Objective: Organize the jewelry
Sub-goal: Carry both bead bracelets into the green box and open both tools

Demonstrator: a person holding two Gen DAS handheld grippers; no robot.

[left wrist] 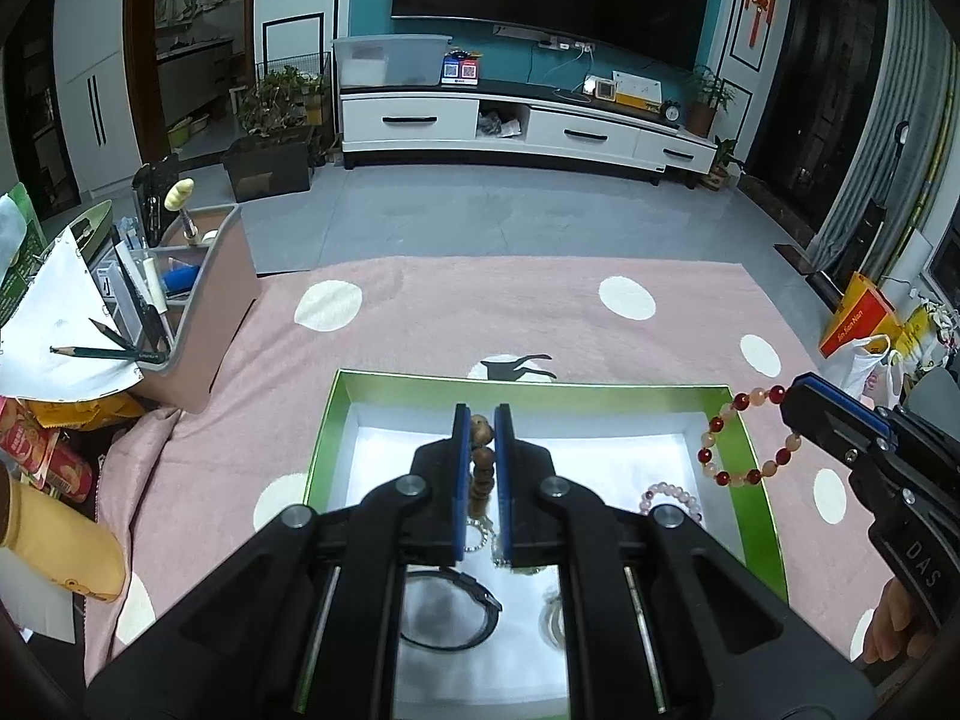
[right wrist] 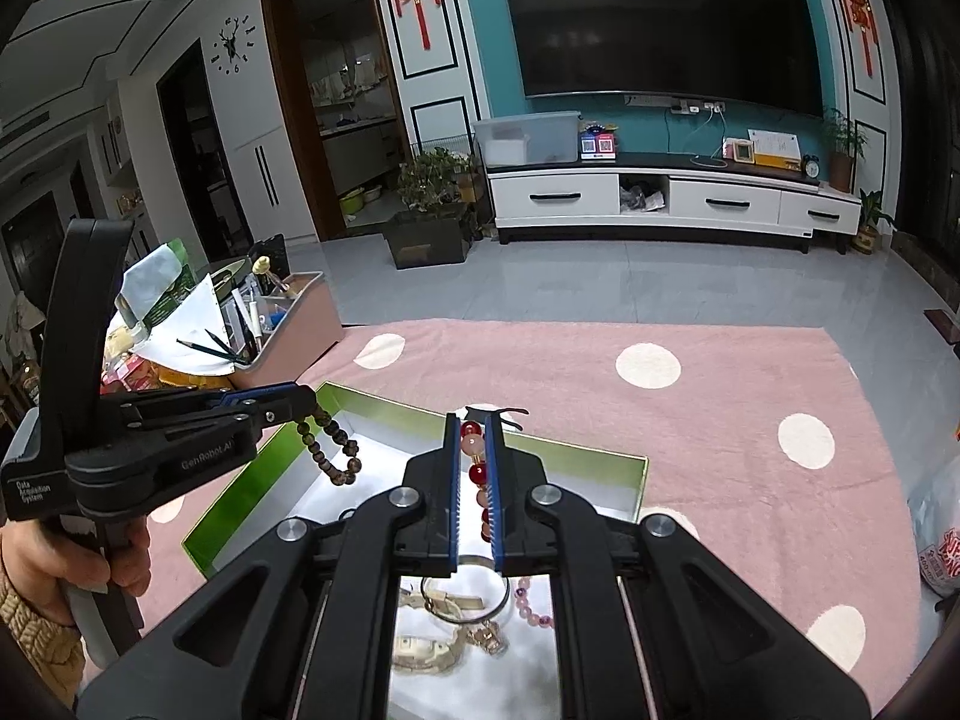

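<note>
A green box (left wrist: 757, 492) with a silver floor sits on the pink spotted cloth; it also shows in the right wrist view (right wrist: 252, 474). My left gripper (left wrist: 482, 420) is shut on a brown wooden bead bracelet (left wrist: 482, 468), held above the box; the bracelet hangs from it in the right wrist view (right wrist: 333, 450). My right gripper (right wrist: 472, 429) is shut on a red and pink bead bracelet (right wrist: 477, 471), which dangles over the box's right rim in the left wrist view (left wrist: 744, 441). In the box lie a pink bead bracelet (left wrist: 669, 495), a black band (left wrist: 462, 612), a bangle (right wrist: 465, 600) and a gold watch (right wrist: 432, 648).
A pink desk organiser (left wrist: 198, 282) with pens and paper stands at the left on the cloth. Snack packets (left wrist: 42, 450) and a yellow pouch (left wrist: 66, 546) lie at the far left. Bags (left wrist: 864, 324) sit at the right edge. A TV cabinet (left wrist: 516, 120) stands across the floor.
</note>
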